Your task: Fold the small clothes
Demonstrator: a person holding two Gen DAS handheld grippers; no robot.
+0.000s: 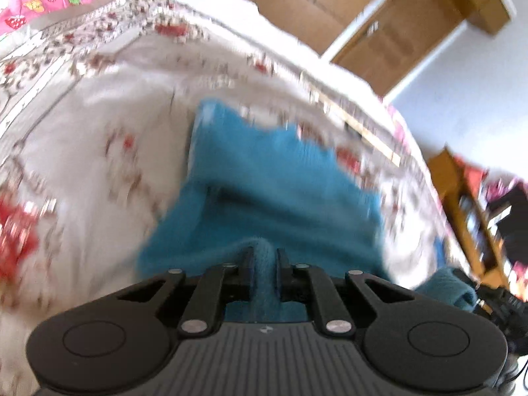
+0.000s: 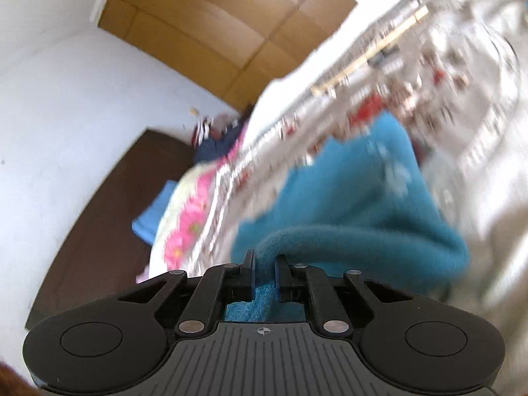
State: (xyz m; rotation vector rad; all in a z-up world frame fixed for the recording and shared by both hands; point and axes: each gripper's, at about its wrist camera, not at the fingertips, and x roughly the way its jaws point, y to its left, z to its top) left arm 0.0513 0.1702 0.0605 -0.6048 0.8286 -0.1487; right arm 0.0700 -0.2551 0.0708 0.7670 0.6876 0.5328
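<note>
Here, line by line:

Left gripper: the left gripper (image 1: pixel 264 255) is clenching a bunched fold of the teal knit garment (image 1: pixel 274 194) between its two black fingers (image 1: pixel 248 260).

Right gripper: the right gripper (image 2: pixel 264 260) is pinching a rolled edge of the same teal knit garment (image 2: pixel 359 211), its jaws drawn close on the cloth.

Garment: it is lying spread on the bed, running from both grippers toward the far side edge of the bedspread; a further piece of it is showing at the lower right of the left wrist view, next to dark gear too blurred to identify.

Surroundings: a thin pale wooden stick (image 2: pixel 369 49) is lying on the bedspread near its side edge, beyond the garment; a heap of dark and striped clothes (image 2: pixel 214 135) is sitting by the bed's far corner; a blue flat item (image 2: pixel 150 217) is lying on the floor just beside the bed; a wooden shelf unit (image 1: pixel 468 217) is standing off the other side.

Surface: a white floral bedspread (image 1: pixel 99 125) with red blossoms and a pink cartoon-print border (image 1: pixel 43 6) is carrying everything.

Room: white walls (image 2: pixel 66 76) and wood-panelled wardrobe doors (image 2: pixel 204 23) are standing behind the bed; motion blur is smearing most details.
</note>
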